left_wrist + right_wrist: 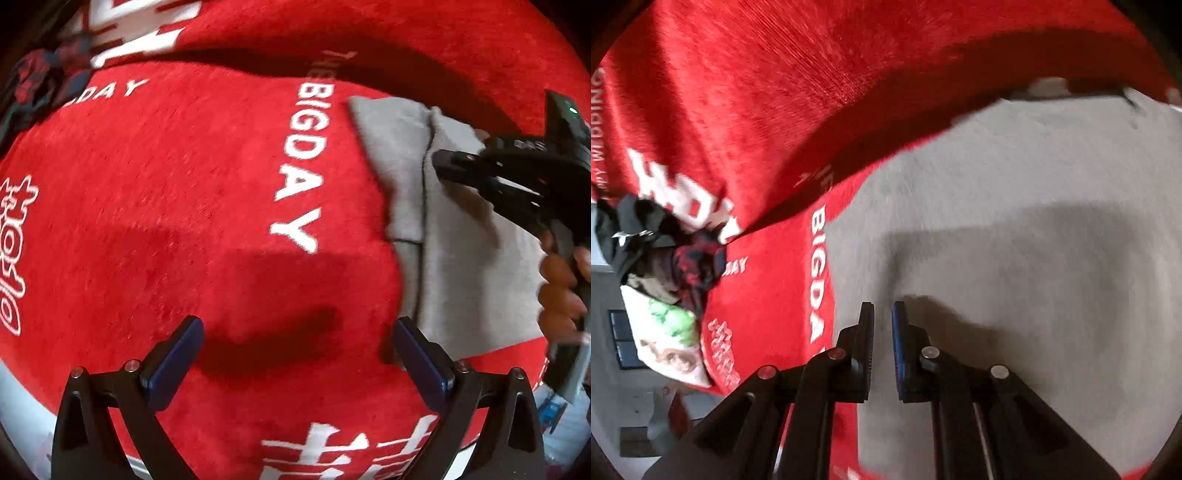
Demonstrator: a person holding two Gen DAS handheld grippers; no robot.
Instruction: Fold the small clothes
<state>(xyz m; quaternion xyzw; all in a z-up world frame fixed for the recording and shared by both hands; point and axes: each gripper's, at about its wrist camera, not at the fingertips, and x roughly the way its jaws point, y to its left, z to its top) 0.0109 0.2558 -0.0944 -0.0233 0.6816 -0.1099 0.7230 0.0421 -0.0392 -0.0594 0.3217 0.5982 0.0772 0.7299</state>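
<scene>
Grey garment [461, 240] lies flat on the red cloth [184, 221] covering the surface, partly folded, one layer lapped over another along a lengthwise crease. Left tool [299, 362] hovers wide apart and empty, just beside the garment's near edge. Right tool [882, 332] is over the garment, jaws nearly together with a narrow gap, nothing visibly pinched. Judgement: mid-fold. Next move calls for gripping an edge to lay a further fold. Unfolded clothes [665, 277] wait well apart.

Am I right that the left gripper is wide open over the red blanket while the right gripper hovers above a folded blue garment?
Not quite: the garment under the right gripper is grey, not blue, as both wrist views show. The rest holds: the left gripper is wide open over the red blanket.
</scene>
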